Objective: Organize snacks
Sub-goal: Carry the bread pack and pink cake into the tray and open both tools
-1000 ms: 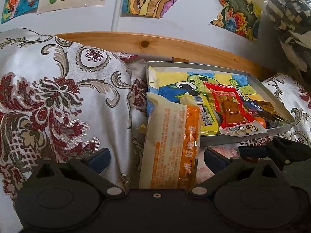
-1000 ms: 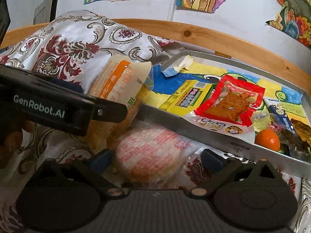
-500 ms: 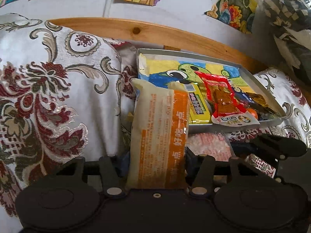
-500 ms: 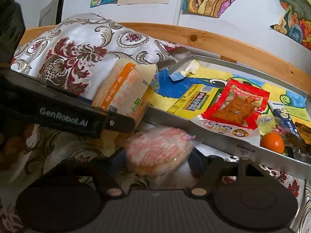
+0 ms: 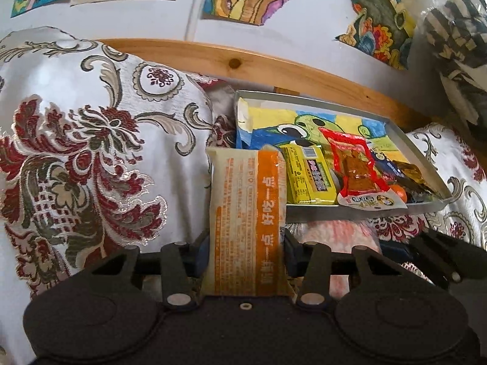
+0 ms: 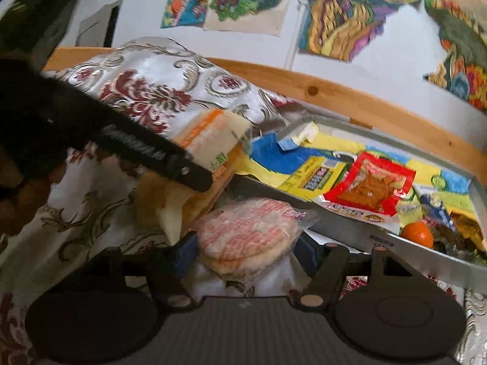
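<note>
Both tongs, left [image 5: 247, 254] and right [image 6: 243, 251], clamped, side by side.

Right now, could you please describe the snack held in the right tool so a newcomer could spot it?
Find the grey metal tray on the patterned bedspread. Just before its near rim, the right tool grips a round, pale cake in clear pink-printed wrap, the only disc-shaped snack.

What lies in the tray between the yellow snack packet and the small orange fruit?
The red snack pouch lies between the yellow packet and the orange fruit in the tray; the right wrist view shows it best.
</note>
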`<state>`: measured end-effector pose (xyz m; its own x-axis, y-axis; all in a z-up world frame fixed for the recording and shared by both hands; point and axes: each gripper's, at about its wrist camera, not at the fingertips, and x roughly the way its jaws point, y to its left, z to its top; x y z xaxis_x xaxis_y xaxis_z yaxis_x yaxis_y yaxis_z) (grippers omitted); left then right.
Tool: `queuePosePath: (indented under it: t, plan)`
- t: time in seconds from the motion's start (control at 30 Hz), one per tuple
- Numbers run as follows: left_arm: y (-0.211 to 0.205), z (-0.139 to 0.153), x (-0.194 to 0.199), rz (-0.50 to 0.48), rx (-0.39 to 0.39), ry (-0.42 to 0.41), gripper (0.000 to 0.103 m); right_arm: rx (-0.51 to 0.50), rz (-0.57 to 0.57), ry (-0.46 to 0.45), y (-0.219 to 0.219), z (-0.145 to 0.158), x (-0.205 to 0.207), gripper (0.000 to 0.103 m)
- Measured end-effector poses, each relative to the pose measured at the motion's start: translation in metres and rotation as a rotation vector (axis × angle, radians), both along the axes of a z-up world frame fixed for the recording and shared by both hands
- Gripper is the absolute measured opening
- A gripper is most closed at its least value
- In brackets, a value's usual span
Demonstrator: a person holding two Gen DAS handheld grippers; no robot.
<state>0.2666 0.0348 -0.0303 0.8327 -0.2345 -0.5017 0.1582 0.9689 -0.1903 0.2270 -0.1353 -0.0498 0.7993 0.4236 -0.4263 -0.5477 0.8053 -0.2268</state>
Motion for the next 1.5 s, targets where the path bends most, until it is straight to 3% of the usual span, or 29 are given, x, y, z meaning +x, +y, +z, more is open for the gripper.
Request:
queuePosePath:
  t: [0.33, 0.67, 0.9, 1.03, 1.33, 1.5]
  plan:
    - [0.002, 0.004, -0.014, 0.013, -0.026, 0.041, 0.048, 0.009, -0.015, -0.052, -0.009, 0.019, -0.025, 0.072]
    - [-0.004, 0.034, -0.033, 0.039, -0.097, -0.035, 0.047, 0.110, -0.098, -0.123, -0.027, 0.058, -0.037, 0.072]
    - [-0.030, 0.072, -0.003, 0.052, -0.079, -0.128, 0.047, 0.203, -0.172, -0.158, -0.049, 0.076, -0.011, 0.072]
    - [-0.051, 0.083, 0.030, 0.047, -0.090, -0.135, 0.047, 0.239, -0.237, -0.147, -0.069, 0.082, 0.015, 0.072]
    - [-0.121, 0.081, 0.097, -0.028, -0.076, -0.121, 0.047, 0.321, -0.389, -0.058, -0.127, 0.076, 0.065, 0.072]
    - [-0.156, 0.075, 0.122, -0.077, -0.066, -0.102, 0.047, 0.319, -0.448, -0.065, -0.148, 0.072, 0.086, 0.073]
